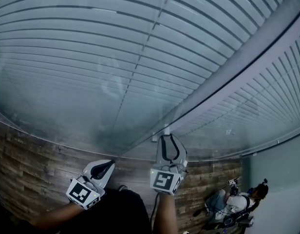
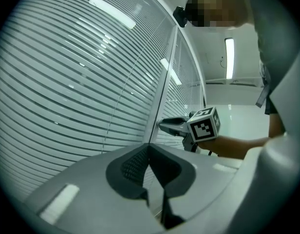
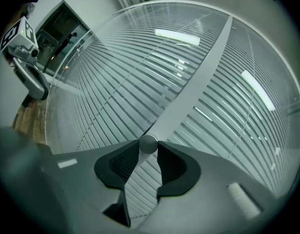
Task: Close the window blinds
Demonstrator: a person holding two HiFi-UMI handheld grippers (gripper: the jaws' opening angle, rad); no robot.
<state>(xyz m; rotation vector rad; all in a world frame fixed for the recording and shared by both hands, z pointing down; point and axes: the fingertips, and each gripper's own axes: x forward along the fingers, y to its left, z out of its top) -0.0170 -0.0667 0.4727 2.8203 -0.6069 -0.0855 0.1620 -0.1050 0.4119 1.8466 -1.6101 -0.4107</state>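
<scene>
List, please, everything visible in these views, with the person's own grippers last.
Blinds: two panels, white slats, behind glass on either side of the frame post.
Frame post: one, white, between the panels.
Knob: one, grey, round, at the post's foot.
Plank surface: one, brown wood, below the window.
Bystander: one, colours unclear, lower right of the head view.
Left gripper: one, grey, jaws together, empty, beside the glass.
Right gripper: one, grey, jaws closed on the knob.
</scene>
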